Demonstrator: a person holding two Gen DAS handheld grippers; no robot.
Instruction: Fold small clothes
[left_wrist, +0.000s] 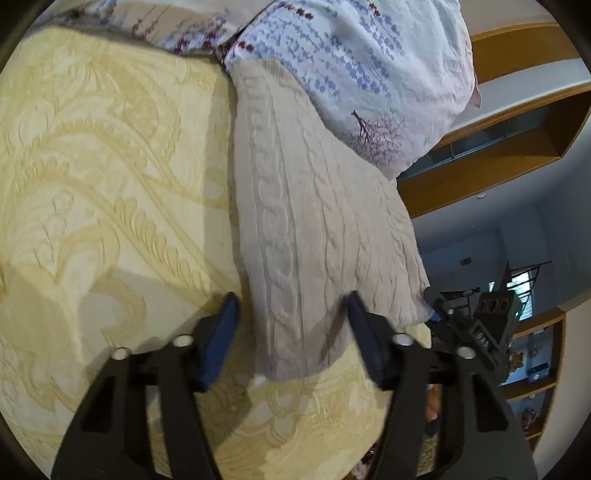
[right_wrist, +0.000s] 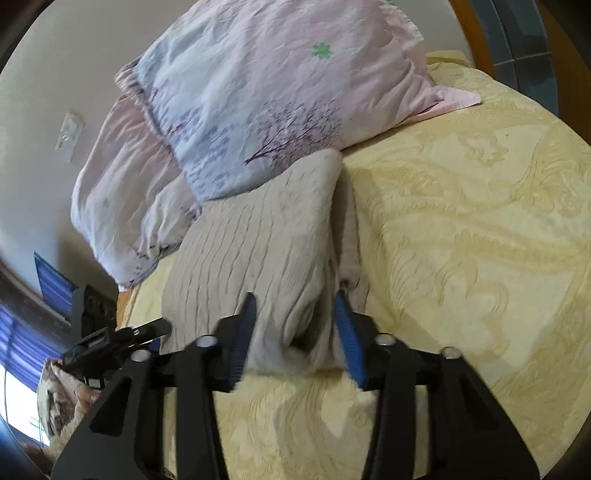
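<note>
— Gripper status? Left gripper (left_wrist: 291, 314) spread wide over beige knit garment (left_wrist: 317, 221); right gripper (right_wrist: 295, 321) parted around a bunched fold, contact unclear.
— Progress? Garment on bed (left_wrist: 110, 184) against pillow (left_wrist: 351, 66); seemingly partly folded; squaring left.

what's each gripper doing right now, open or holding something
Left gripper: open, jaws apart astride the knit garment's near edge, no grip.
Right gripper: open around a bunched fold of the garment, not clamped.
</note>
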